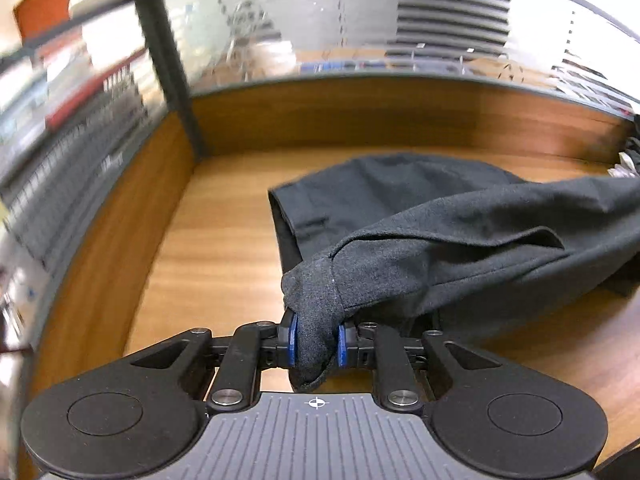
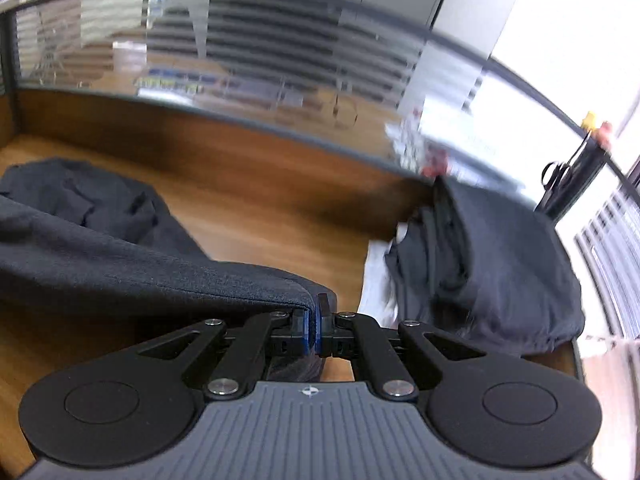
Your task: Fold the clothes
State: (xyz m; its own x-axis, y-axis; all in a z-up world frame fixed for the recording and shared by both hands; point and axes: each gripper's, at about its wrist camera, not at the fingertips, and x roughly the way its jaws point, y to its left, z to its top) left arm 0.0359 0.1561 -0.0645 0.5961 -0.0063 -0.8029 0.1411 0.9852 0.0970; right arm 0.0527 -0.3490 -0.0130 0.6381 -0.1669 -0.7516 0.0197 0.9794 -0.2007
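A dark grey garment [image 1: 460, 220] lies partly on the wooden desk [image 1: 216, 248] and partly lifted. My left gripper [image 1: 316, 340] is shut on a bunched corner of it, and the cloth stretches away to the right above the desk. In the right wrist view the same dark grey garment [image 2: 120, 264] runs in from the left, and my right gripper [image 2: 314, 330] is shut on its folded edge. The far part of the garment rests on the desk behind the lifted span.
Wooden partition walls topped with glass panels [image 1: 360, 40] enclose the desk on the left and at the back. A pile of dark clothes [image 2: 488, 264] on a white cloth [image 2: 376, 280] sits at the right. Bare desk top [image 2: 280, 232] lies between garment and pile.
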